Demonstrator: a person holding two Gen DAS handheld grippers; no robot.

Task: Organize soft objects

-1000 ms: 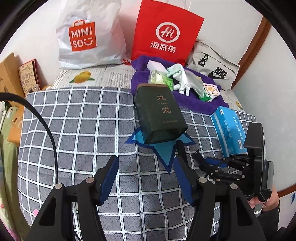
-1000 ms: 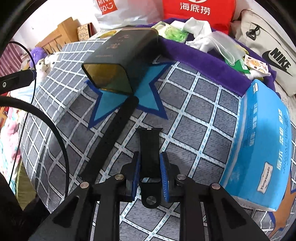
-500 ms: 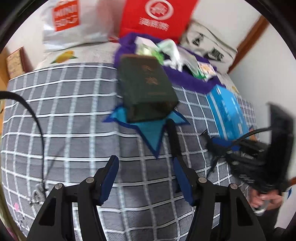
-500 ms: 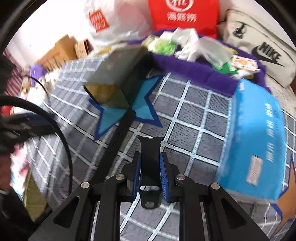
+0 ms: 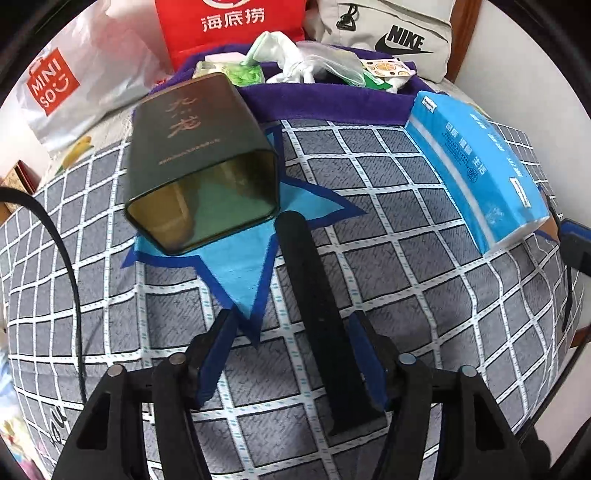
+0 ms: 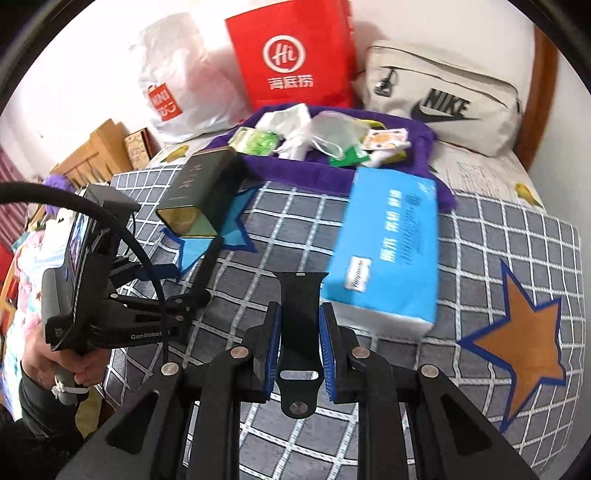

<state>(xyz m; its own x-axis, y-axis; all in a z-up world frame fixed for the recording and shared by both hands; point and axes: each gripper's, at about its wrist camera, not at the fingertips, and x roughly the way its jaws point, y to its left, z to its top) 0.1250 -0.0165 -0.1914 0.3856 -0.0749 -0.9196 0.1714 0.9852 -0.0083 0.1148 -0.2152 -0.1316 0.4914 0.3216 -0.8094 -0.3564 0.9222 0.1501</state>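
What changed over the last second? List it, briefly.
The left gripper came down toward the bed; the long black strap now lies between its open jaws, not gripped. The right gripper rose and drew back, still shut on the short strap piece. The tin and blue tissue pack stayed put.

1. Tin [image 5: 199, 162] lies on the bed [image 5: 424, 295], left of the tissue pack [image 5: 476, 166].
2. Strap [image 5: 317, 314] lies before the tin.
3. Towel [image 5: 332, 103] lies behind both, bags [image 5: 229, 26] behind it.
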